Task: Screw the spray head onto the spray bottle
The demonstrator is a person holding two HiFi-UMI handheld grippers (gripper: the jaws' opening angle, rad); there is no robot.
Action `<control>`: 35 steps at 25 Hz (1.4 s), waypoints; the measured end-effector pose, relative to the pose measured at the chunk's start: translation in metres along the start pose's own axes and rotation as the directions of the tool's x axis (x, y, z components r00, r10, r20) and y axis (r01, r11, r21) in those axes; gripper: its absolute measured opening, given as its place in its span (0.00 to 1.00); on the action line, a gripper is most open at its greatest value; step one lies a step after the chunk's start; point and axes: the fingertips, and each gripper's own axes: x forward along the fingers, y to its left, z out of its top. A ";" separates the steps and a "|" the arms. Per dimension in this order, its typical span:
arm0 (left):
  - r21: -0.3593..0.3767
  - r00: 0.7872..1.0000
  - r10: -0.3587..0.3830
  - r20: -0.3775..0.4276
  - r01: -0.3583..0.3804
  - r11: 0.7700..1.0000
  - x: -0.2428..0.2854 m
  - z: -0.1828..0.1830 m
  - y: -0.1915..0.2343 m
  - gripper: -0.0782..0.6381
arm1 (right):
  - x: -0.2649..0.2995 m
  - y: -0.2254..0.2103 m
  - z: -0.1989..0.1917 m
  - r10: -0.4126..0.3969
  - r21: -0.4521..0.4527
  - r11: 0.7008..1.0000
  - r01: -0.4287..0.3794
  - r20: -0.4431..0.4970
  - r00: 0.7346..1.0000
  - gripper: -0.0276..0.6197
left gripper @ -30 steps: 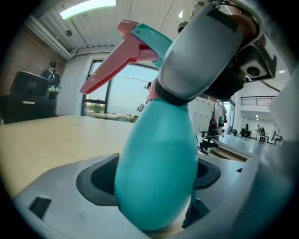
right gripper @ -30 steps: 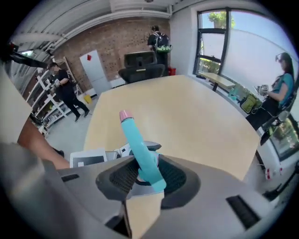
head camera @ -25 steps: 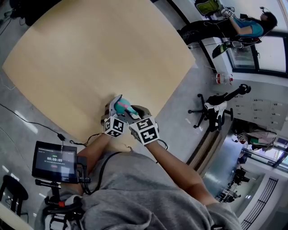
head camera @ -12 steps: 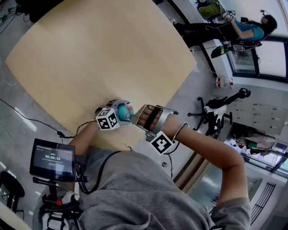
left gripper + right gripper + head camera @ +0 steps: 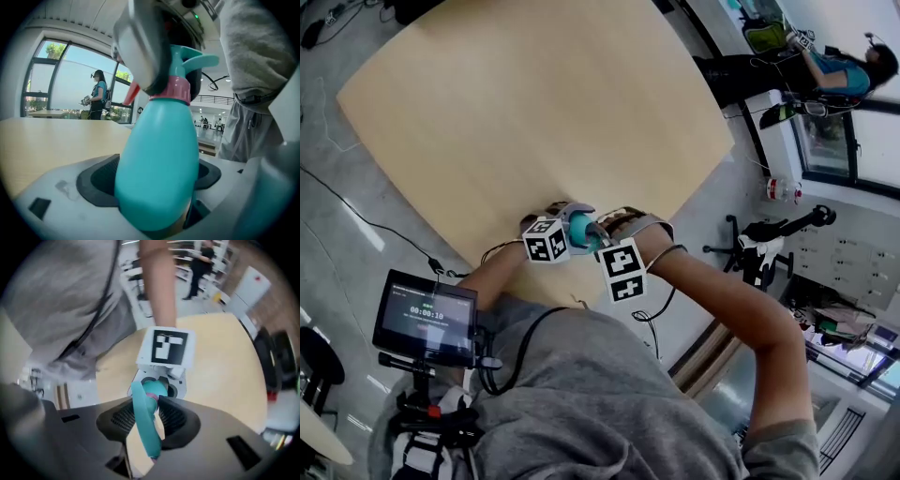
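Observation:
A teal spray bottle (image 5: 159, 173) stands tilted between the pads of my left gripper (image 5: 159, 187), which is shut on its body. A pink collar (image 5: 171, 89) joins it to the teal spray head (image 5: 194, 58). My right gripper (image 5: 147, 420) comes from the opposite side. Its jaws have just been closing, and the spray head (image 5: 146, 427) lies pressed between its pads. In the head view the bottle (image 5: 578, 232) sits between the left gripper (image 5: 570, 225) and the right gripper (image 5: 600, 236), above the table's near edge.
The light wooden table (image 5: 534, 112) stretches away beyond the hands. A small monitor on a stand (image 5: 425, 317) is at the lower left. An office chair (image 5: 759, 253) and a seated person (image 5: 844, 66) are off to the right, past the table edge.
The right hand swung out to the right with its marker cube low, then came back in against the spray head. The left gripper turned with the bottle and stayed in place afterwards.

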 end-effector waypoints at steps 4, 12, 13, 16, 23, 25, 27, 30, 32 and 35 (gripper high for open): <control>-0.034 0.986 0.163 0.021 -0.162 0.986 -0.003 0.004 0.013 0.68 | 0.002 -0.012 -0.010 -0.061 0.544 0.839 0.007 0.081 0.995 0.24; 0.004 0.938 0.346 -0.022 -0.346 0.938 -0.004 0.002 0.014 0.68 | 0.000 -0.008 -0.006 -0.184 0.844 0.530 0.079 0.024 0.983 0.24; -0.006 0.937 0.349 -0.024 -0.349 0.937 -0.005 0.000 0.014 0.68 | 0.000 -0.010 -0.006 -0.180 0.855 0.514 0.071 0.027 0.983 0.24; -0.025 0.936 0.350 -0.025 -0.350 0.936 -0.005 0.000 0.017 0.68 | 0.000 -0.014 -0.008 -0.168 0.883 0.468 0.046 0.037 0.985 0.24; -0.028 0.933 0.358 -0.029 -0.359 0.933 -0.001 0.000 0.027 0.68 | 0.002 -0.020 -0.019 -0.162 0.910 0.413 0.032 0.039 0.986 0.24; -0.036 0.936 0.351 -0.029 -0.352 0.935 0.001 -0.002 0.030 0.68 | 0.006 -0.022 -0.023 -0.156 0.911 0.413 0.027 0.042 0.987 0.24; -0.049 0.942 0.335 -0.025 -0.336 0.941 0.005 -0.006 0.032 0.68 | 0.011 -0.024 -0.026 -0.152 0.911 0.412 0.019 0.048 0.987 0.24; -0.069 0.962 0.272 -0.007 -0.272 0.960 0.007 -0.015 0.032 0.68 | 0.020 -0.029 -0.029 -0.143 0.920 0.391 -0.016 0.078 0.987 0.24; -0.071 0.978 0.207 0.007 -0.206 0.976 0.003 -0.019 0.034 0.69 | 0.025 -0.037 -0.030 -0.135 0.925 0.379 -0.043 0.101 0.986 0.24; -0.025 0.988 0.151 0.006 -0.151 0.988 -0.010 -0.021 0.039 0.73 | 0.032 -0.046 -0.035 -0.116 0.912 0.407 -0.045 0.101 0.988 0.24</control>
